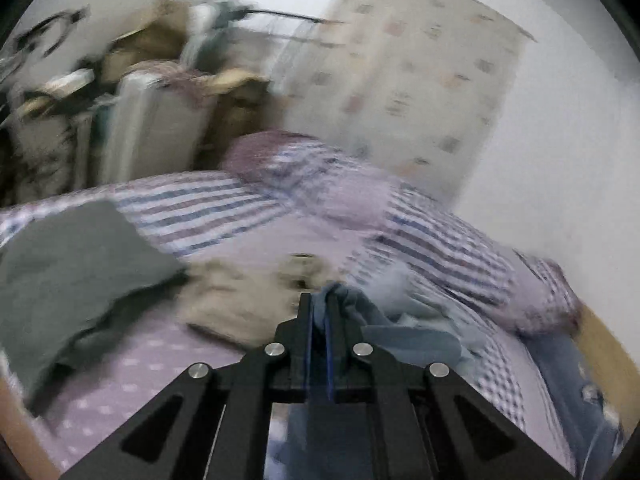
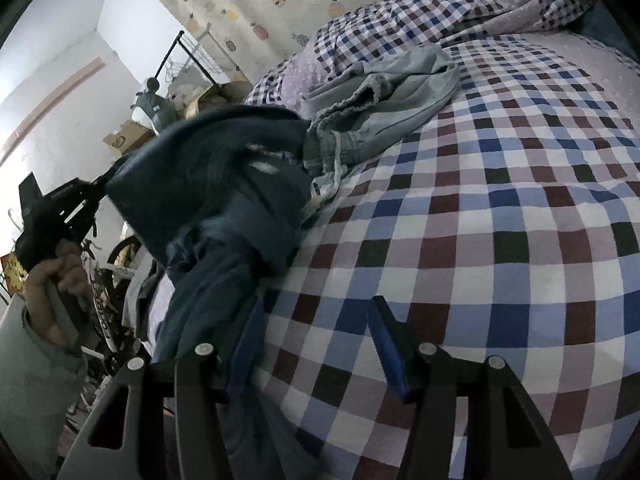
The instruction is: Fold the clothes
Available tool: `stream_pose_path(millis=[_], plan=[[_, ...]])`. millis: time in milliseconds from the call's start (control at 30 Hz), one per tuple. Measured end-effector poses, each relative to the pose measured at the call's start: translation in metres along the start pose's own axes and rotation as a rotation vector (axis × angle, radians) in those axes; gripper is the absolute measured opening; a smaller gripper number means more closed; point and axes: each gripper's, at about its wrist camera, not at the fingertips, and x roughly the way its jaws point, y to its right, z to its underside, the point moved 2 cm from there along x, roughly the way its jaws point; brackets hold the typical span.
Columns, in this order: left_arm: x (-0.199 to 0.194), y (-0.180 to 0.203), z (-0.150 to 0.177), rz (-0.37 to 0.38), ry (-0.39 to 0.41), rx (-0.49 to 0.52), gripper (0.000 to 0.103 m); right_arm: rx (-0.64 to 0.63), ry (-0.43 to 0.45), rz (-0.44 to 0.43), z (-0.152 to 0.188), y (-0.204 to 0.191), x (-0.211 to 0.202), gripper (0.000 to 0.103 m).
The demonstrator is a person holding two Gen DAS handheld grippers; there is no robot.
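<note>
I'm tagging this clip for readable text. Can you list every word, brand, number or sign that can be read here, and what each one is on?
Nothing can be read with confidence.
Bicycle frame: white lettering runs along the tube, too small and skewed to read.
Cardboard box: a dark printed mark, not legible.
Pineapple-print curtain: pictures only, no words.
Left wrist view: blurred by motion; no text shows on the grey garment or the checked bedding.

Left wrist view: motion-blurred; clutter (image 1: 132, 92) by wall unreadable.
Jeans (image 2: 224, 184): lower end cut off at frame btm.
Person: only hand (image 2: 56, 280), sleeve visible.
</note>
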Motion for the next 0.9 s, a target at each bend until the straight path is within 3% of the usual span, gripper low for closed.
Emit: stream_pose_path(millis=[167,300,600,900], plan=[[0.012,-0.102,0.028,-0.208,-0.019,-0.165,0.003,-0.050,-0.017,0.009,0.005,-0.009,0.008,0.059],[0.022,-0.156,0.059,-0.260,-0.121,-0.330,0.004,-0.086,-0.036,0.031,0.011,-0.013,0.015,0.059],[0.037,-0.146,0.060,-0.265,-0.124,-0.239,0.004,-0.243,-0.030,0.048,0.015,-0.042,0.012,0.059],[0.039,-0.154,0.051,-0.271,-0.108,-0.292,0.004,-0.398,-0.044,0.074,0.000,-0.112,0.023,0.059]])
